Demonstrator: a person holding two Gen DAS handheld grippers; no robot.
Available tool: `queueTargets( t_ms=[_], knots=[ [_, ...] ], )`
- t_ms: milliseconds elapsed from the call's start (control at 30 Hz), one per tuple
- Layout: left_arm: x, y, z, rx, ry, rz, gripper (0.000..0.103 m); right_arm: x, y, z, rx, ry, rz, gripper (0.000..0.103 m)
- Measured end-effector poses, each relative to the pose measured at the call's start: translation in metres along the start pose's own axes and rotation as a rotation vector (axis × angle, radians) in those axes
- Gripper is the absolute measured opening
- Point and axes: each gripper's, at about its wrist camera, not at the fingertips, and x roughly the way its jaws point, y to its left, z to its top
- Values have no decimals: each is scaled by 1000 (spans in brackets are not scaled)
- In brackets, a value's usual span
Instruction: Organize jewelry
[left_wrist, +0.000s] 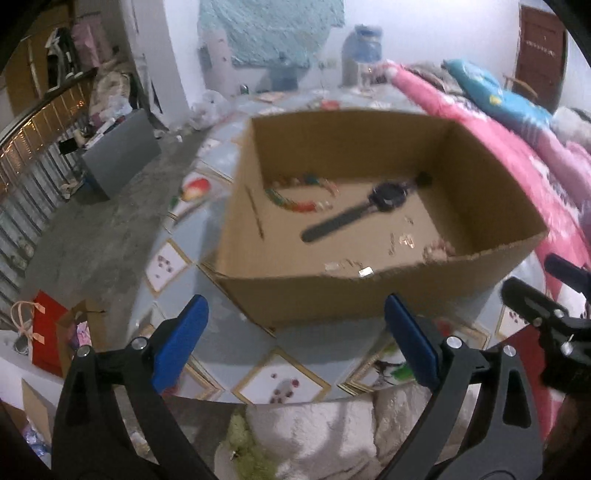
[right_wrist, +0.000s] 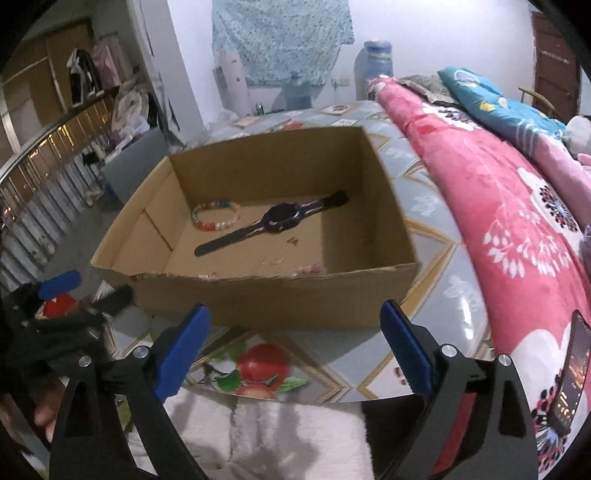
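Now both my claws gape wide with nothing between them, left claw (left_wrist: 295, 332) and right claw (right_wrist: 295, 332), just short of the cardboard box (right_wrist: 258, 295) holding the watch (right_wrist: 273, 221) and bead bracelet (right_wrist: 216, 216).

Take the pink floral blanket (right_wrist: 491, 192) as your landmark. On its far side you see a teal patterned quilt (right_wrist: 491, 99), and on its near end a phone (right_wrist: 570, 373) lies with its screen lit. Beyond the blanket's far end a large blue water jug (right_wrist: 373, 62) stands against the white wall, with a pale blue cloth (right_wrist: 280, 40) hanging on the wall to the jug's left. A brown door (right_wrist: 554, 74) is behind the quilt. Well to the blanket's left, across the bare grey floor, a metal railing (left_wrist: 33, 155) runs along the room's edge, and a red gift bag (left_wrist: 46, 332) stands on the floor near your side of it.
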Motion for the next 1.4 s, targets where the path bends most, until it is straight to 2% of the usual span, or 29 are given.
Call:
queueTargets(
  t_ms=[200,1400],
  knots=[
    [7,-7,-2,-9,42,-9,92,6,1,-1,-6,29,-37,91],
    [7,-7,3,-37,54,23,92,9,-1,1,32,49,-66,91]
  ],
)
